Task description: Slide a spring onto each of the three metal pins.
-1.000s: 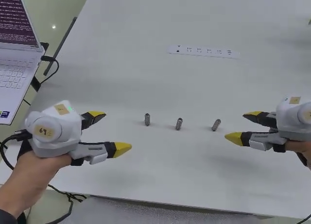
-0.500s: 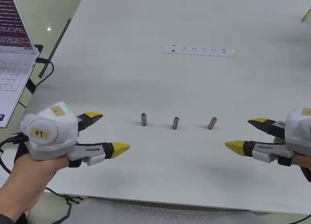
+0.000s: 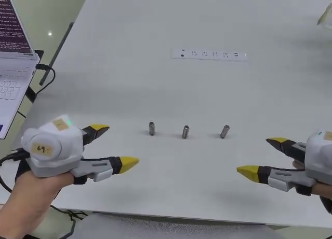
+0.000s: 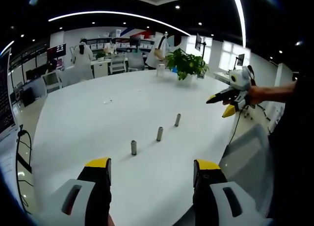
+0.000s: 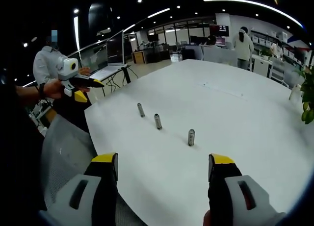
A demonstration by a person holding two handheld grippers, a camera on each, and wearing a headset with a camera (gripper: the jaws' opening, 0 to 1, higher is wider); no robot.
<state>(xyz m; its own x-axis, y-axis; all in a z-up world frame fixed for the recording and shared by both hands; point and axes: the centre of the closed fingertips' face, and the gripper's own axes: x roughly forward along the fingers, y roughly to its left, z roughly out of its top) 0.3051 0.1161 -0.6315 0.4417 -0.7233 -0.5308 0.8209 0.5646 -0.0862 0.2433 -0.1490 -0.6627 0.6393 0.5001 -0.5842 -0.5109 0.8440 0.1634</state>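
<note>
White tabletop (image 3: 155, 83) runs wide in front of you, with a short row of three pins near your edge: left pin (image 3: 151, 128), middle pin (image 3: 185, 131) and right pin (image 3: 224, 131), set apart from one another. Each looks ribbed with coils, so springs (image 4: 134, 147) may already sit on them, but they are too small to be sure.

Expect light, stiff, slick steel that tips or rolls at a nudge, and coils that give if squeezed. Pinch gently across the mid-body.

Left and middle stand with the long axis upright. The right one leans, its top toward your right.

Your left gripper (image 3: 114, 144) and right gripper (image 3: 262, 155) flank the row, each with jaws spread wide and holding nothing. Beyond lie a power strip (image 3: 209, 54) and a laptop (image 3: 10, 52).
</note>
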